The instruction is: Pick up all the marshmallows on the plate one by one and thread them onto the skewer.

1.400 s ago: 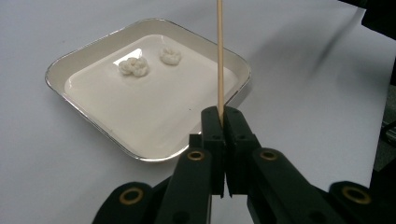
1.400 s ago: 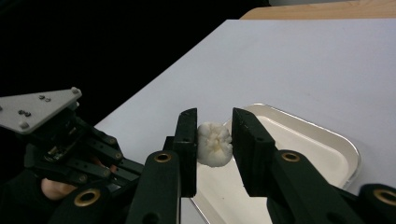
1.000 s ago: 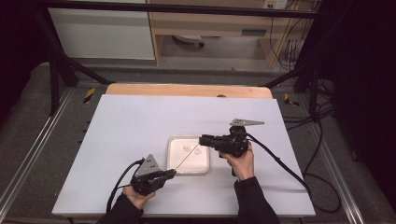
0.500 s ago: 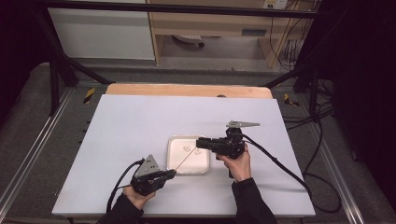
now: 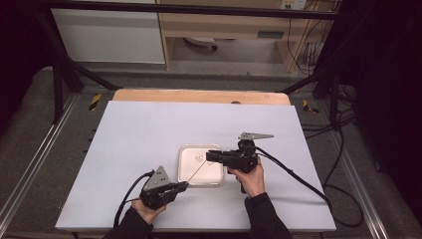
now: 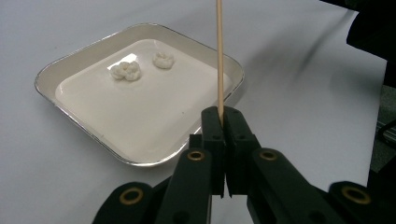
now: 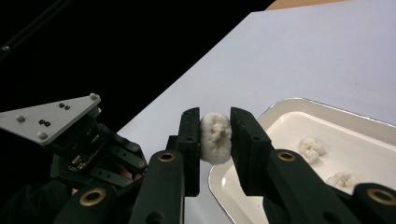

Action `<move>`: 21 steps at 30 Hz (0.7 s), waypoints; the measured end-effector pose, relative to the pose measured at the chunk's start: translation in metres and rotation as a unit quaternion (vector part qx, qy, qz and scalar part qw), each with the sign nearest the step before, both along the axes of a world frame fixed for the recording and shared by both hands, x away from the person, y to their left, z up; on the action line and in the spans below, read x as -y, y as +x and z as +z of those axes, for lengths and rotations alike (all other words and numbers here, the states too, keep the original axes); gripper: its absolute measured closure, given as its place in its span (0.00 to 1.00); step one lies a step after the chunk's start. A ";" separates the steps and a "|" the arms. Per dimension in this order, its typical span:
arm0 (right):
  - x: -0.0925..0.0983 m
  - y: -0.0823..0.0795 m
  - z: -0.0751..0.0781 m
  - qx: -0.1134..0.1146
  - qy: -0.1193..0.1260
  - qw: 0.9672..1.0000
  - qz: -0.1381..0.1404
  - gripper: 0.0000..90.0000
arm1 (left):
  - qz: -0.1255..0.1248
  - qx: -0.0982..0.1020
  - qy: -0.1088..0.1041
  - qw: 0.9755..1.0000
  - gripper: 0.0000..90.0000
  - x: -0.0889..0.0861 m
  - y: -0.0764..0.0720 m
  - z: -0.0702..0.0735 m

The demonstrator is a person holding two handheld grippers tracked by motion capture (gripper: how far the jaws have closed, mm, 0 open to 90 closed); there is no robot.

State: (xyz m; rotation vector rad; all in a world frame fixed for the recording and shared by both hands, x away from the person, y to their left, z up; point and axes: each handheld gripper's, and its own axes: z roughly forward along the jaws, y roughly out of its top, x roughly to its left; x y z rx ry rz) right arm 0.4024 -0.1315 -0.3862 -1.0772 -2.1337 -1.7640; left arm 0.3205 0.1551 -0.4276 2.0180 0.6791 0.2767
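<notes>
Left gripper (image 5: 171,189) at the near-left of the counter (image 5: 149,134), just off the tray's near-left corner; fingers (image 6: 212,135) clenched on the butt end of a thin wooden skewer (image 6: 219,56); in the high view the skewer (image 5: 196,173) runs from the fingers up and to the right, out over the tray (image 5: 185,151); its far tip is too fine to place exactly.

Right gripper (image 5: 214,157) at the tray's right edge, pointing left across it, held in the person's right hand (image 5: 251,177); grey three-cornered plate (image 5: 255,135) on top; cable trailing off to the right over the counter edge.

In the right gripper view the fingers (image 7: 189,135) are grasping a white lumpy ball, dumpling-like (image 7: 215,137); both pads press on its sides, ball sits near the fingertips, clear of the tray floor; the left gripper (image 7: 79,144) sits farther off in that view, to the left.

Tray is a shallow square one, white inside with a metal rim (image 6: 84,126), near the middle of the counter, slightly toward the person; two more white pieces lie in it, one larger (image 6: 125,71) and one smaller (image 6: 163,59), just beside each other, not touching, toward the tray's far side from the left gripper.

Counter top is white, wooden strip along its far edge (image 5: 199,96).
</notes>
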 end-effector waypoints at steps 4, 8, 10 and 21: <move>-0.004 -0.001 -0.006 -0.013 0.002 1.000 0.022 0.84 | -0.002 0.005 -0.019 1.000 0.98 0.001 0.000 0.003; -0.014 -0.004 -0.018 -0.021 -0.007 0.999 0.032 0.84 | 0.004 -0.003 -0.007 1.000 0.98 0.003 0.001 0.000; -0.017 -0.005 -0.023 -0.023 -0.011 0.999 0.035 0.84 | 0.006 -0.004 -0.003 1.000 0.98 0.004 0.002 -0.001; -0.028 -0.013 -0.039 -0.022 -0.031 0.998 0.043 0.83 | 0.016 -0.020 0.006 1.000 0.98 0.013 0.005 -0.005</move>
